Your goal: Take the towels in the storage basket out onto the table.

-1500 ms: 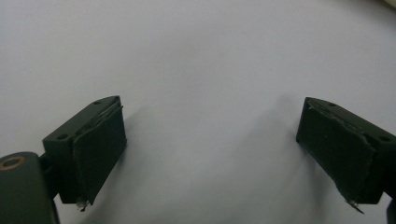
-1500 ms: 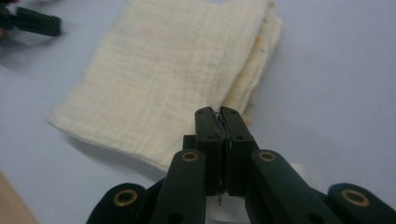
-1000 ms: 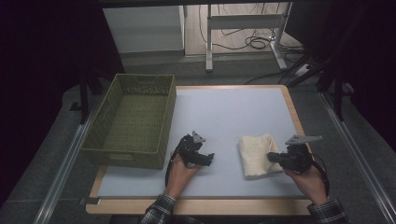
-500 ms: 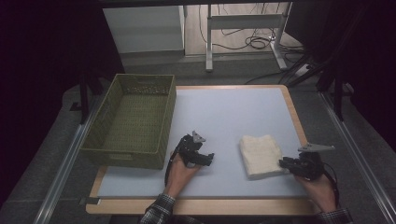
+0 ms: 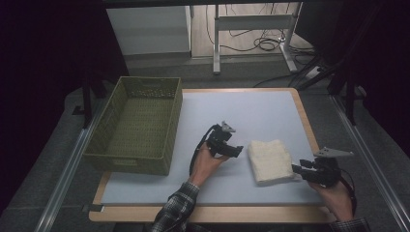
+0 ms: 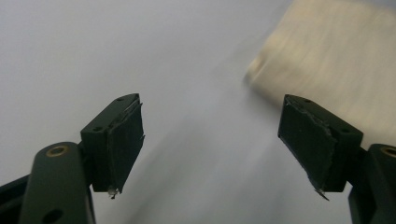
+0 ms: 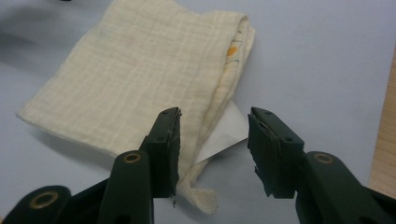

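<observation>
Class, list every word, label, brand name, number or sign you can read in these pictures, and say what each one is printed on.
None can be read.
Folded cream cloth: a white tag sticks out from under its edge, blank on the side shown; small orange marks on an inner layer form no letters.
Olive woven basket, pale blue table mat, left gripper and right gripper: no lettering visible.

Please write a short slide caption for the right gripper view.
Right gripper, fingers open, at the edge of a folded cream cloth on the table.
</observation>
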Demonstrator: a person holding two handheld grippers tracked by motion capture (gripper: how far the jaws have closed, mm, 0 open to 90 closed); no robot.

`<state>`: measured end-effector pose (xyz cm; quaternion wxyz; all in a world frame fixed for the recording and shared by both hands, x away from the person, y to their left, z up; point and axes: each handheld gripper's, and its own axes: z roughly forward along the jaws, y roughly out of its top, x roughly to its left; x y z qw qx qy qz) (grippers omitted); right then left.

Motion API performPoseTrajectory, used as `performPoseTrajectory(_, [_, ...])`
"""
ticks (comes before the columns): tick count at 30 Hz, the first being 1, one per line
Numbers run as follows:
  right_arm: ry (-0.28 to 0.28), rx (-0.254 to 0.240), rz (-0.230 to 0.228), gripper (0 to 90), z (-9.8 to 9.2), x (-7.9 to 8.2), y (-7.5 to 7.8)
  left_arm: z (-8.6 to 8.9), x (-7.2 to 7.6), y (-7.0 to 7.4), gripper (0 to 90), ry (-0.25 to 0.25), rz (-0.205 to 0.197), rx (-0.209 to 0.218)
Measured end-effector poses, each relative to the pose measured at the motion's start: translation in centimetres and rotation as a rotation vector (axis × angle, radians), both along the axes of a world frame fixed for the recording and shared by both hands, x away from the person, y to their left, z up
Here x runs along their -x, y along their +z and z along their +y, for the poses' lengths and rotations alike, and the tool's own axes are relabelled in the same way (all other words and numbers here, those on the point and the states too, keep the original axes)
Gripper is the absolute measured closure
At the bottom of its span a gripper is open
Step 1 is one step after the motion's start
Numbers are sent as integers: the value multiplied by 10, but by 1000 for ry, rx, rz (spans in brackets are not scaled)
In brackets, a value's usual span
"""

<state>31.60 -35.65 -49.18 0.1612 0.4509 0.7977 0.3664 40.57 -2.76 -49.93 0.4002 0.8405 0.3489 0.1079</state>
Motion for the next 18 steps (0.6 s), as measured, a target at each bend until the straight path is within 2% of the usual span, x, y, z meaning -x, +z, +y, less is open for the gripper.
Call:
performPoseTrajectory(3, [-2,-9,-3,503,3,-1,-1,-18,-6,2,251,-17,-6,14])
performPoseTrajectory(6, [0,-2,0,494,7,-4,-5,-28,-13,-6,288,-18,11,9])
performPoseTrajectory(10, [-1,22,21,494,11,-7,-16,-29,-17,-23,321,-17,43,5])
performPoseTrajectory(13, [6,27,37,495,10,-7,-22,-30,-18,-31,336,-26,50,-19])
performPoseTrajectory(16, [4,22,34,505,11,-5,-25,-31,-16,-33,348,-32,27,-20])
performPoseTrajectory(18, [15,27,32,560,12,-5,-25,-32,-13,-33,387,-47,18,-24])
